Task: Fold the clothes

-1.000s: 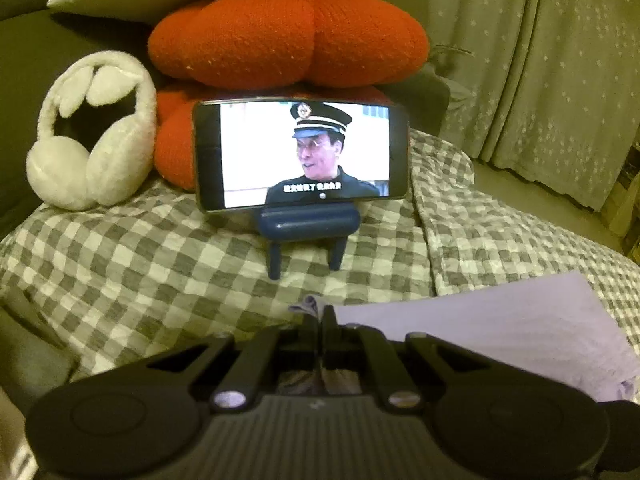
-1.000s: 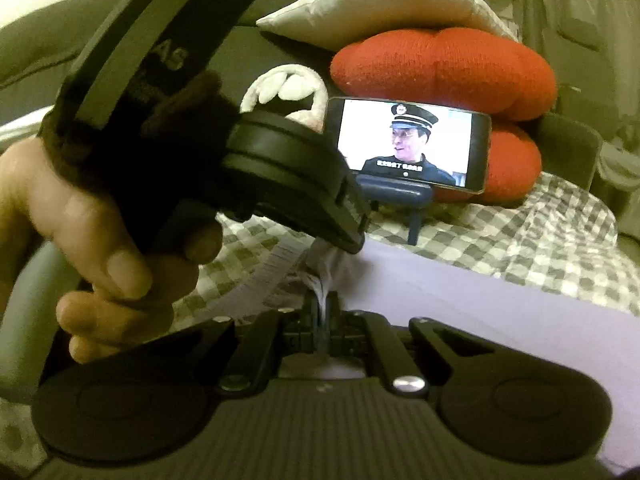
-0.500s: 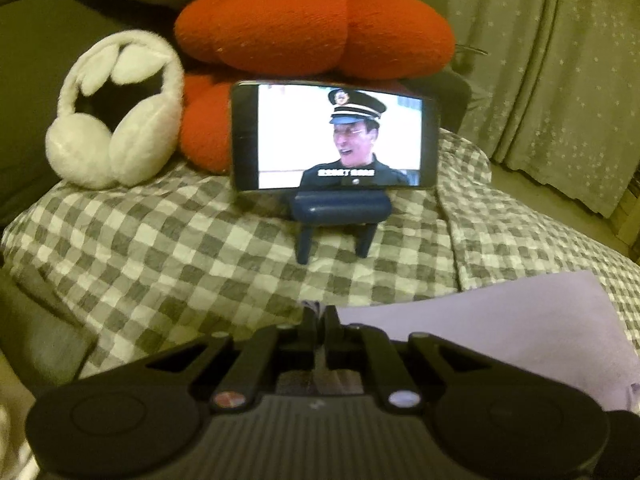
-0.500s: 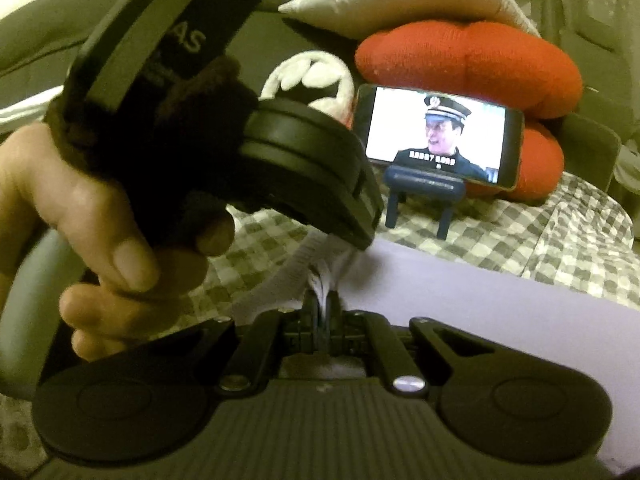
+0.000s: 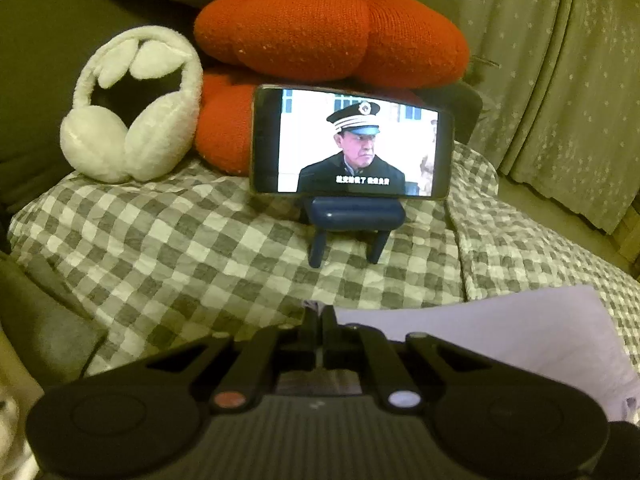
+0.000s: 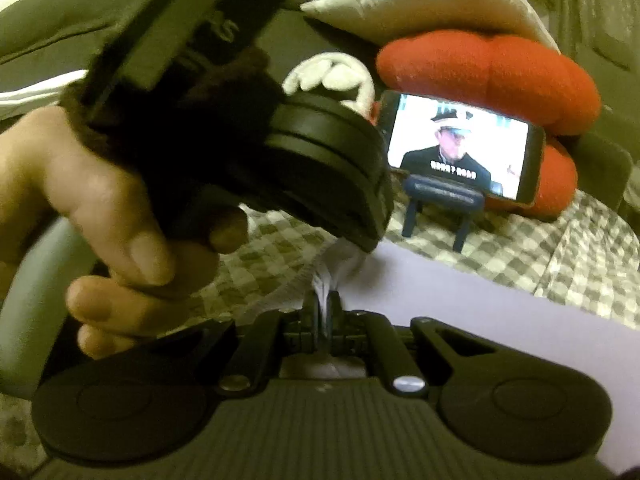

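Grippers, left (image 5: pixel 319 314) and right (image 6: pixel 325 300), each pinching the lilac garment (image 5: pixel 500 332) edge; grips unchanged, so the fold remains pending.

There were two grippers, the left gripper (image 5: pixel 319 314) and the right gripper (image 6: pixel 323 306), and one hand (image 6: pixel 100 216) at nine o'clock in the right wrist view. One pale lilac garment (image 5: pixel 500 332) lay at four o'clock on one checked blanket (image 5: pixel 180 248). One phone (image 5: pixel 352 146) stood on one stand (image 5: pixel 352 220). At eleven o'clock sat one pair of white earmuffs (image 5: pixel 128 120), at twelve one red cushion (image 5: pixel 328 36) under one pale pillow (image 6: pixel 420 4).
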`<state>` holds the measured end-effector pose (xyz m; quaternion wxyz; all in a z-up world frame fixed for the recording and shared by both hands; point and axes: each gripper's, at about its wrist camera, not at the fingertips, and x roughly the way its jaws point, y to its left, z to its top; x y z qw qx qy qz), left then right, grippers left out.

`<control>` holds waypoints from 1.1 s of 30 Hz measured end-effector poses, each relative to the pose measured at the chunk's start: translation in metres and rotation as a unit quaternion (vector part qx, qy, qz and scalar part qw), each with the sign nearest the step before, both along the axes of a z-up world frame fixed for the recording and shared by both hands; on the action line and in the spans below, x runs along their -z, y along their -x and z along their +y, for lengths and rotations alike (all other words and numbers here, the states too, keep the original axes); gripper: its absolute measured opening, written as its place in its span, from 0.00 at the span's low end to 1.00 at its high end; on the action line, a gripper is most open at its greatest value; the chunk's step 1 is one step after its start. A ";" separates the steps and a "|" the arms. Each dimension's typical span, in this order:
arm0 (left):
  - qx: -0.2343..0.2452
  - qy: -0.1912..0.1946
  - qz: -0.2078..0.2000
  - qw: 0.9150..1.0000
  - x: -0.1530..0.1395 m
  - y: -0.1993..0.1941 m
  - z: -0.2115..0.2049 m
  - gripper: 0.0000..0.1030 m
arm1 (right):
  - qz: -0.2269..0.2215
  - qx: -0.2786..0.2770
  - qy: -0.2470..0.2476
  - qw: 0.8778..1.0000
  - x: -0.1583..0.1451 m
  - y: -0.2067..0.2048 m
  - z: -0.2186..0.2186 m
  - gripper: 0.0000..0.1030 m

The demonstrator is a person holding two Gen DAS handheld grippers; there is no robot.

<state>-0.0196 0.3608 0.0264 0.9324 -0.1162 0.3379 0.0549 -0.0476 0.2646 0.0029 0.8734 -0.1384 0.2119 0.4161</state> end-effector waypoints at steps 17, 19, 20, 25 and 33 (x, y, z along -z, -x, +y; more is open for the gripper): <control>-0.064 -0.010 0.023 0.998 0.004 0.014 0.015 0.12 | 0.042 -0.055 0.013 0.998 -0.005 0.003 -0.007 0.14; -0.078 -0.006 0.021 0.997 -0.001 0.017 0.016 0.12 | 0.085 -0.066 -0.009 0.994 -0.017 -0.003 -0.026 0.14; -0.085 -0.003 0.020 0.996 -0.003 0.019 0.016 0.12 | 0.102 -0.063 -0.015 0.993 -0.023 -0.007 -0.036 0.14; -0.094 -0.004 0.009 0.995 -0.016 0.026 0.002 0.13 | 0.172 -0.032 -0.044 0.984 -0.053 -0.033 -0.096 0.32; -0.024 0.100 0.047 0.994 -0.014 0.014 -0.086 0.21 | 0.179 0.113 0.077 0.974 -0.069 -0.082 -0.186 0.32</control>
